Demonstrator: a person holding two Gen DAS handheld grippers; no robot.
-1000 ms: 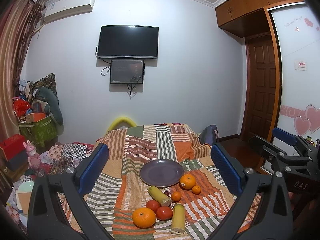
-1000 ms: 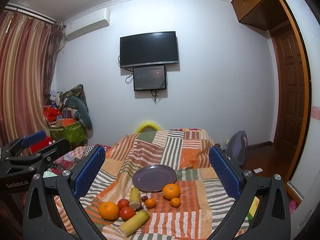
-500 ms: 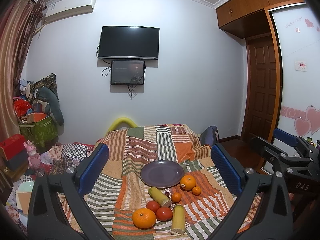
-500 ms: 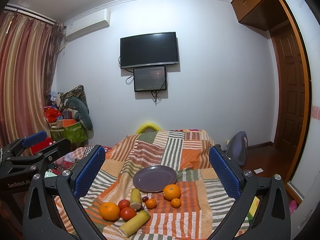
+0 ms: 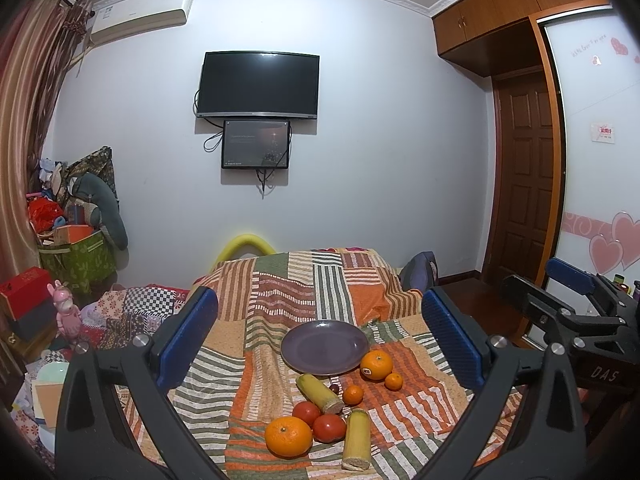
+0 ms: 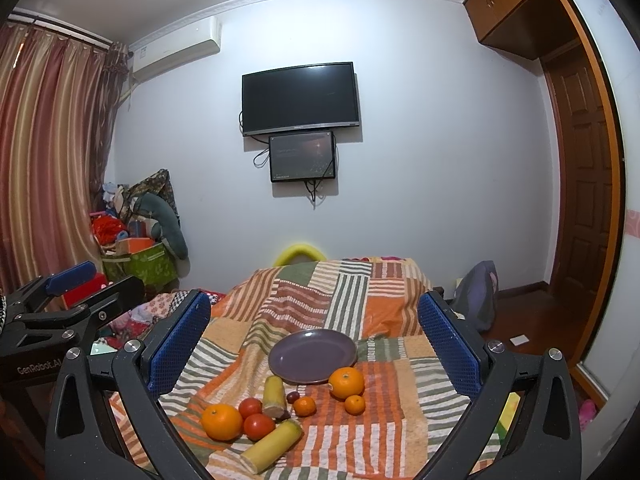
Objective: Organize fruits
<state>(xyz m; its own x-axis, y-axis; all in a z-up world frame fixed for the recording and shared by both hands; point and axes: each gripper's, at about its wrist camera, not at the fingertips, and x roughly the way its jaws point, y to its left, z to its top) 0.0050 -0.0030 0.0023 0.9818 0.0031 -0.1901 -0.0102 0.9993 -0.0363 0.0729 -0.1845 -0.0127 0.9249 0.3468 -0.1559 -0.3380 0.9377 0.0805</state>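
An empty purple plate (image 5: 324, 346) (image 6: 313, 356) sits on a striped patchwork cloth. In front of it lie two large oranges (image 5: 288, 436) (image 6: 346, 383), two small oranges (image 5: 353, 395) (image 6: 355, 404), two red tomatoes (image 5: 329, 428) (image 6: 258, 426), a small dark fruit (image 6: 293, 397) and two yellow-green cane pieces (image 5: 356, 433) (image 6: 274, 390). My left gripper (image 5: 320, 344) is open and empty, held above and short of the fruit. My right gripper (image 6: 314, 344) is open and empty, likewise short of the fruit. Each gripper shows at the other view's edge.
The cloth (image 5: 288, 292) covers a raised surface that drops off at the left and right. Boxes, bags and a toy (image 5: 66, 312) crowd the floor at left. A dark bag (image 6: 478, 296) and a wooden door (image 5: 524, 184) are at right. A TV (image 5: 259, 85) hangs on the far wall.
Both views have tilted very slightly, so the fruit and plate sit a touch lower in frame. Both grippers stay open and nothing on the cloth has moved.
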